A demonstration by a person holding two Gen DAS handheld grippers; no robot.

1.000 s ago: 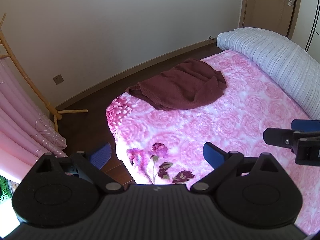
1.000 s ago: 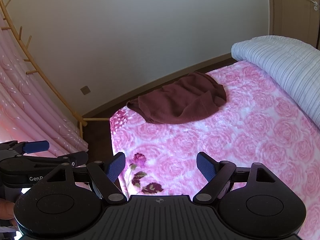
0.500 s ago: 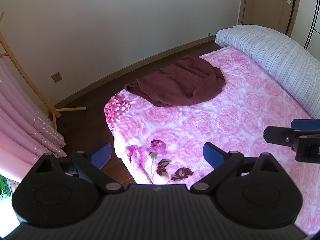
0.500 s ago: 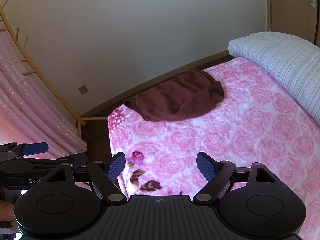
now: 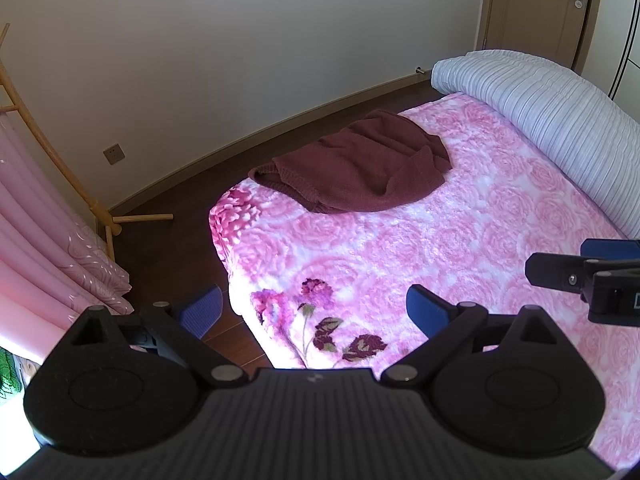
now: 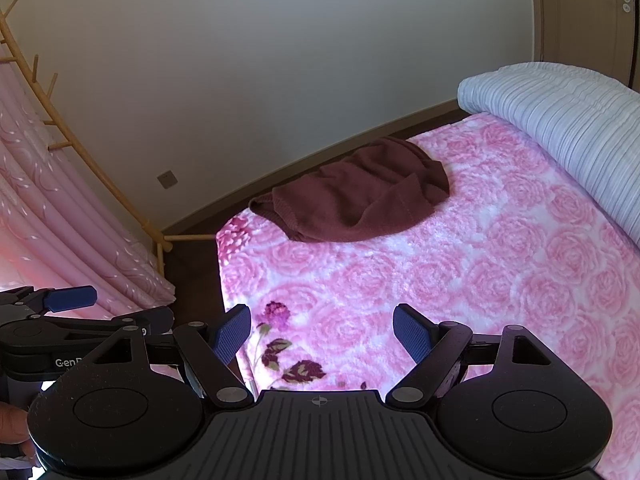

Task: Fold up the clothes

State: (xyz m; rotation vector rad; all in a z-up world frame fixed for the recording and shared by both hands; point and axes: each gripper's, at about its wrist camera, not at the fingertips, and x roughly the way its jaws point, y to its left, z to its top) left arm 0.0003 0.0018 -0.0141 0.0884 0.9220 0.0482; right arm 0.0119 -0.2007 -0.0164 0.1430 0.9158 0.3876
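Note:
A dark maroon knit garment (image 5: 360,172) lies crumpled near the far left corner of the bed; it also shows in the right wrist view (image 6: 360,196). The bed is covered by a pink rose-patterned blanket (image 5: 460,248), seen too in the right wrist view (image 6: 460,272). My left gripper (image 5: 312,310) is open and empty, above the bed's near corner. My right gripper (image 6: 322,332) is open and empty, also well short of the garment. The right gripper's fingers (image 5: 576,276) show at the right edge of the left wrist view. The left gripper's fingers (image 6: 72,298) show at the left edge of the right wrist view.
A rolled white striped duvet (image 5: 552,120) lies along the bed's right side. A wooden rack (image 5: 60,168) with pink curtains (image 5: 44,256) stands left. Dark wood floor (image 5: 180,240) runs between bed and wall. A door (image 5: 536,8) is at the far right.
Both grippers have moved slightly forward and upward over the bed; the garment sits a little lower in both views. Both grippers stay open and empty.

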